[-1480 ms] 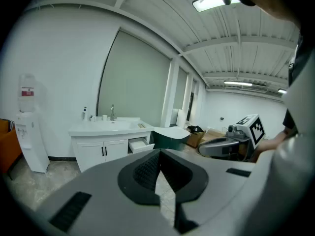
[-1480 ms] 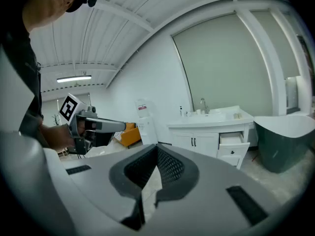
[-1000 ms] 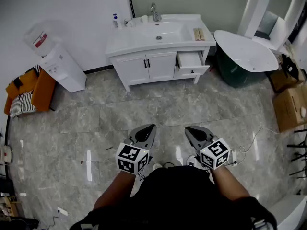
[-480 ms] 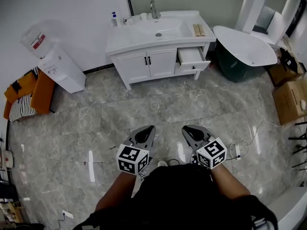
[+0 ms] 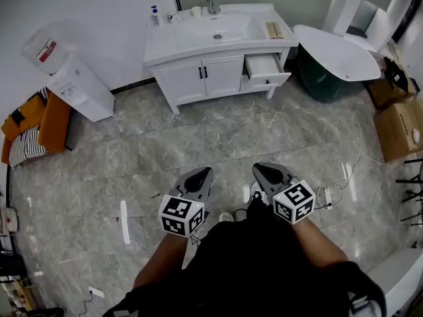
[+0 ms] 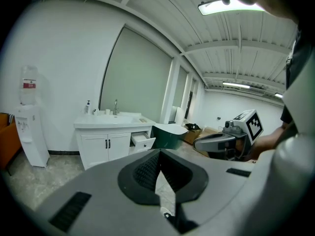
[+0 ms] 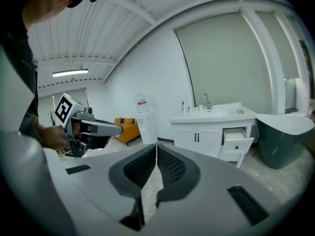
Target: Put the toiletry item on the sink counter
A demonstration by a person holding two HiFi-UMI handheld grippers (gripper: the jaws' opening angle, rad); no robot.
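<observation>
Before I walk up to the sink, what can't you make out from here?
- Drawer contents: too small in the head view; the drawer front hides them in both gripper views.
- Bottle and the small things beside the faucet: too small to identify in any view.
- Tan item at the right end of the counter: too small to tell what it is.
- Behind the cabinet doors: shut in every view.

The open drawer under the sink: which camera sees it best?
The head view. It looks down on the drawer, so you see it pulled out and can look into its top. In the left gripper view the drawer is small and seen from the side. In the right gripper view you see mostly its front.
</observation>
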